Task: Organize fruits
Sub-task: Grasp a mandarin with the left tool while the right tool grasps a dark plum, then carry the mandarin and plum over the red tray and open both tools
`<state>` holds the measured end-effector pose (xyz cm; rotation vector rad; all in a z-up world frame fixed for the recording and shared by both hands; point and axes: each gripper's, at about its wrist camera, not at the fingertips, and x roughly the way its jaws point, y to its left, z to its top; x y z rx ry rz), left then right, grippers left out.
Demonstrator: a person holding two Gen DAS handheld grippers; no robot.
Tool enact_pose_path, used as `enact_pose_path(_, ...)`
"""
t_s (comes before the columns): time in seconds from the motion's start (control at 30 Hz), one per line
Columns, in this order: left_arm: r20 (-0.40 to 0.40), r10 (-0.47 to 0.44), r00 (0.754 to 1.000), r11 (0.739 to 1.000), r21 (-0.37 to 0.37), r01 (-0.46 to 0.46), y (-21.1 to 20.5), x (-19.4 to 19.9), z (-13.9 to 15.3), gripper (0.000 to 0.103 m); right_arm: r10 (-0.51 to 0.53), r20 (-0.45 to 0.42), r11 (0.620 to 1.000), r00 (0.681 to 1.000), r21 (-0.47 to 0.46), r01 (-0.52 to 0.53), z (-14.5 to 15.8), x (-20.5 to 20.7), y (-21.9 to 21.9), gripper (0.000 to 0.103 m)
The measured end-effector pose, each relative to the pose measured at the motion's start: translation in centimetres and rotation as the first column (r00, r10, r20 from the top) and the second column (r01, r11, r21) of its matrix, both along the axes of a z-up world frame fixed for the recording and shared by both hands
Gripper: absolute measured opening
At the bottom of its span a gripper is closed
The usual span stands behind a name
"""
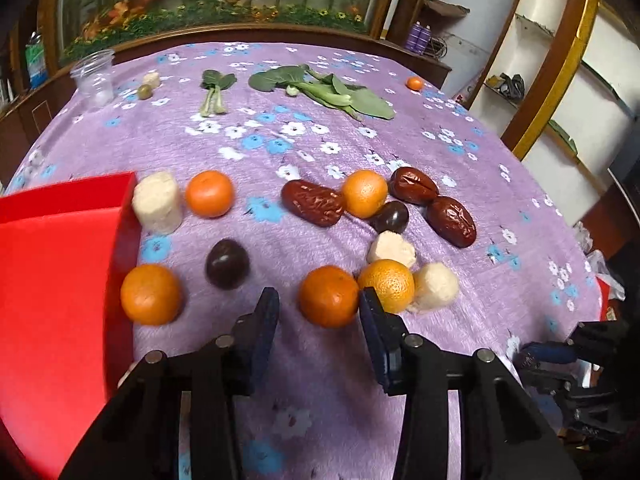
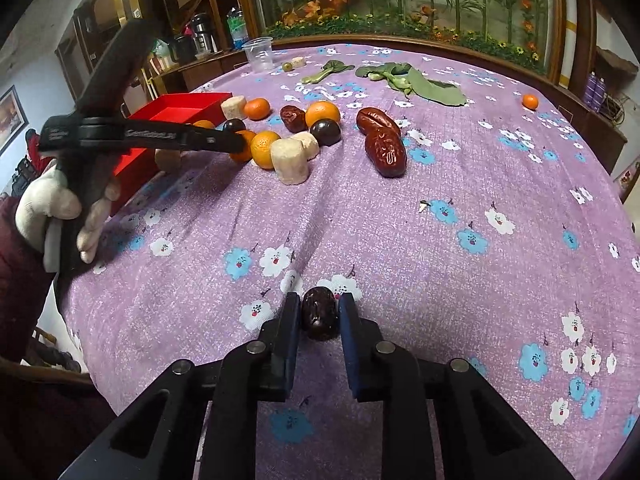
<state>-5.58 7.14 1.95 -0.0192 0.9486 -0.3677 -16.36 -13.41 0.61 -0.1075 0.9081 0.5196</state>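
My left gripper [image 1: 318, 302] is open, its fingers either side of an orange [image 1: 328, 296] on the purple cloth, not closed on it. Other oranges [image 1: 151, 294] [image 1: 386, 285], red dates [image 1: 313, 203], dark plums [image 1: 227, 264] and pale cream chunks [image 1: 157, 202] lie around. A red tray [image 1: 60, 264] is at left. My right gripper [image 2: 319, 307] is shut on a dark red date [image 2: 319, 318] near the table's front. The left gripper also shows in the right wrist view [image 2: 236, 142], over the fruit pile.
Leafy greens [image 1: 340, 94], a clear plastic cup [image 1: 94, 76], a green olive [image 1: 145, 91] and a lone small orange [image 1: 415, 83] lie at the far side. Shelves stand at right, a planter panel behind. The table edge curves on all sides.
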Motion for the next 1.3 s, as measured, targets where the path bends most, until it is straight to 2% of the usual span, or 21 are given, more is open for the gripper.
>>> enact_pose_path(0.2, 0.020, -0.020, 1.000, 0.999, 0.048, 0.019, -1.6, 0.3, -0.8, 0.040, 0.001, 0.007, 1.000, 1.000, -0.001, -0.001, 0.0, -0.1, 0.0, 0.019)
enact_pose_path(0.23, 0.034, -0.020, 0.999, 0.997, 0.070, 0.018, -2.0, 0.1, -0.8, 0.032, -0.001, 0.002, 1.000, 1.000, 0.011, 0.001, 0.0, -0.1, -0.1, 0.019)
enact_pose_path(0.27, 0.040, -0.024, 0.999, 0.997, 0.070, 0.021, -2.3, -0.1, -0.7, 0.030, -0.005, -0.002, 1.000, 1.000, 0.019, 0.005, 0.0, -0.2, -0.1, 0.019)
enact_pose_path(0.37, 0.061, -0.008, 0.998, 0.999, 0.036, 0.006, -2.1, -0.7, -0.2, 0.029, -0.020, 0.009, 0.999, 1.000, 0.028, 0.020, 0.4, -0.5, -0.3, 0.019)
enact_pose_path(0.47, 0.086, 0.044, 0.995, 0.999, -0.016, -0.043, -0.8, -1.4, 0.9, 0.029, -0.027, 0.029, 0.999, 0.999, 0.042, 0.026, 1.4, -0.7, -0.5, 0.019)
enact_pose_path(0.67, 0.124, 0.178, 0.976, 0.978, -0.134, -0.162, 3.7, -4.7, 3.4, 0.029, -0.006, 0.072, 0.997, 0.997, 0.075, 0.001, 3.6, -1.1, 0.6, 0.019)
enact_pose_path(0.8, 0.131, 0.288, 0.949, 0.950, -0.163, -0.266, 7.7, -7.0, 4.4, 0.030, 0.050, 0.099, 0.995, 0.994, 0.084, -0.059, 4.9, -1.3, 2.9, 0.019)
enact_pose_path(1.0, 0.160, 0.431, 0.888, 0.902, -0.119, -0.416, 12.9, -9.1, 4.6, 0.030, 0.161, 0.112, 0.974, 0.981, 0.140, -0.176, 7.2, -0.1, 8.4, 0.019)
enact_pose_path(1.1, 0.180, 0.482, 0.857, 0.876, -0.075, -0.477, 14.8, -9.5, 4.3, 0.030, 0.229, 0.107, 0.956, 0.968, 0.161, -0.244, 7.9, 1.1, 12.6, 0.019)
enact_pose_path(1.3, 0.161, 0.544, 0.824, 0.839, -0.060, -0.542, 18.1, -10.0, 3.3, 0.030, 0.318, 0.075, 0.932, 0.945, 0.158, -0.326, 7.4, 3.3, 20.1, 0.020)
